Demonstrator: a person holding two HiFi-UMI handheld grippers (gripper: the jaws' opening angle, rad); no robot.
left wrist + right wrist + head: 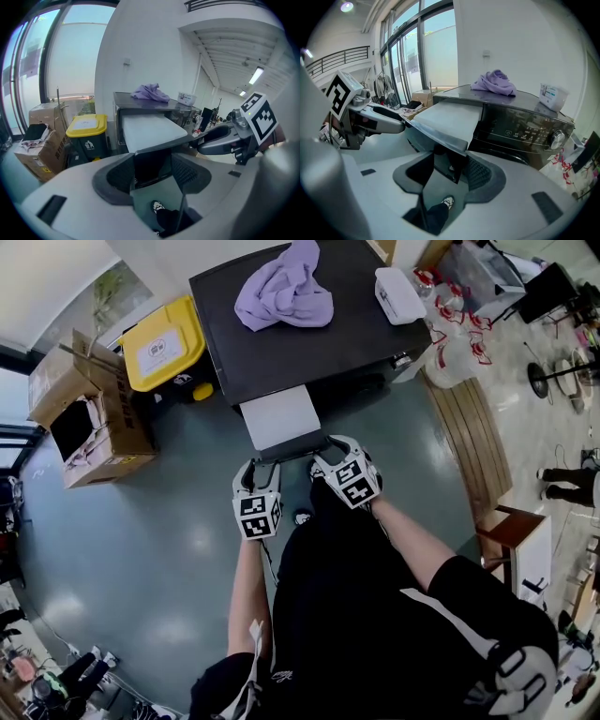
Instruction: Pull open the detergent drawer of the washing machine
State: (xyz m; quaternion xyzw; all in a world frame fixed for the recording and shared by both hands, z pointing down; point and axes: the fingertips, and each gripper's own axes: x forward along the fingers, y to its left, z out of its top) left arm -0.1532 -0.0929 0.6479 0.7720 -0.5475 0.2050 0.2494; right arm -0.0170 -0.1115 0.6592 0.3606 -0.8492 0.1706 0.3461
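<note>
Person is standing square to the front of the washing machine, head camera looking down over both arms. The detergent drawer is sitting at the left end of the machine's front and is showing well out of its slot, its pale tray exposed and its dark front panel nearest the person. Left gripper is clamping the panel near its left corner; the panel is filling the gap from pad to pad. Right gripper is doing the same near the right corner, jaws standing wide but seated against the panel, so both tools are reading as clenched on the drawer, not released. Both are pointing down at a slant onto the front edge. A lavender cloth is lying bunched at the back edge of the machine's top and a white box is sitting at its right edge; a yellow-lidded bin is standing beside the machine. Judging the pull as mostly done. To finish it well: drawing both hands back evenly along the line of the slot, not bearing down on the panel, since uneven or downward force would likely rack the tray, and easing off as it nears its stop.
</note>
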